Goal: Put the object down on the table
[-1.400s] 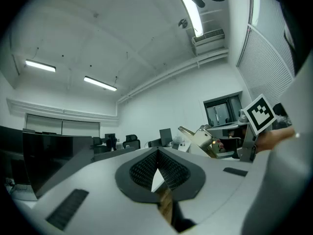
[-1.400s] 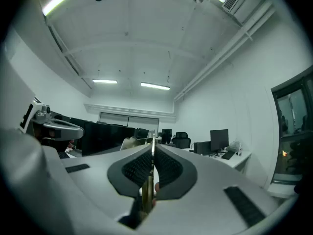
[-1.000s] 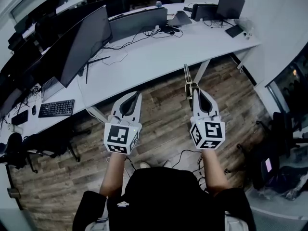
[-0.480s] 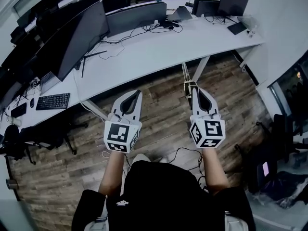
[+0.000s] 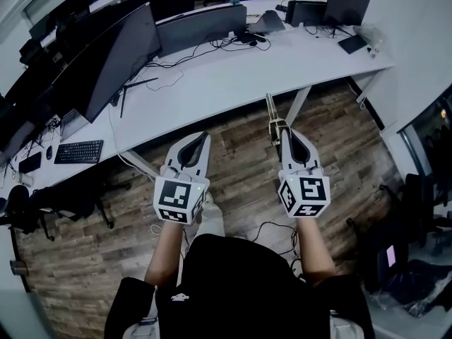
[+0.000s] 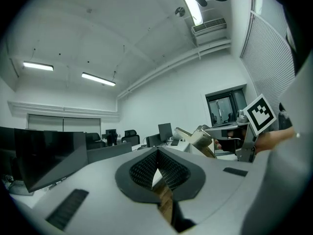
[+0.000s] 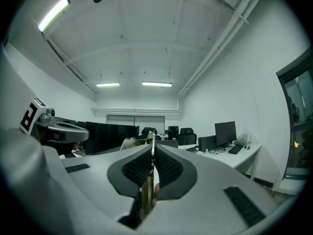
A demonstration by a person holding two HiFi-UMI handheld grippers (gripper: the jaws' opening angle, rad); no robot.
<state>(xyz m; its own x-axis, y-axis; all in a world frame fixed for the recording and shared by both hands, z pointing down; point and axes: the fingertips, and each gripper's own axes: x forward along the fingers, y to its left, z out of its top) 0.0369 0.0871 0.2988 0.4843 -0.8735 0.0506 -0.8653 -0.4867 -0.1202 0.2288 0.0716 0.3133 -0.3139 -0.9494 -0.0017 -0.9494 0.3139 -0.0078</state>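
A thin tan strip [image 5: 271, 111] sticks out forward from my right gripper [image 5: 282, 133], which is shut on it and held level over the wooden floor, short of the white desk [image 5: 233, 76]. In the right gripper view the strip [image 7: 145, 195] stands edge-on between the pads [image 7: 164, 168] of the right gripper [image 7: 152, 153]. My left gripper [image 5: 205, 137] is held level beside it, shut with nothing in it. In the left gripper view the left gripper [image 6: 156, 153] has its tips together, and the strip [image 6: 198, 140] shows to the right.
Large dark monitors [image 5: 106, 69] and a keyboard [image 5: 79, 151] stand on the desk's left part, with a laptop [image 5: 346, 6] and cables further back. A slanted desk leg [image 5: 296, 104] lies ahead of the right gripper. Dark office chairs [image 5: 409, 217] stand at the right.
The person has stepped forward and both grippers have come a little nearer to the desk's edge. The right gripper still grips the strip. A shoe now shows below the left gripper.
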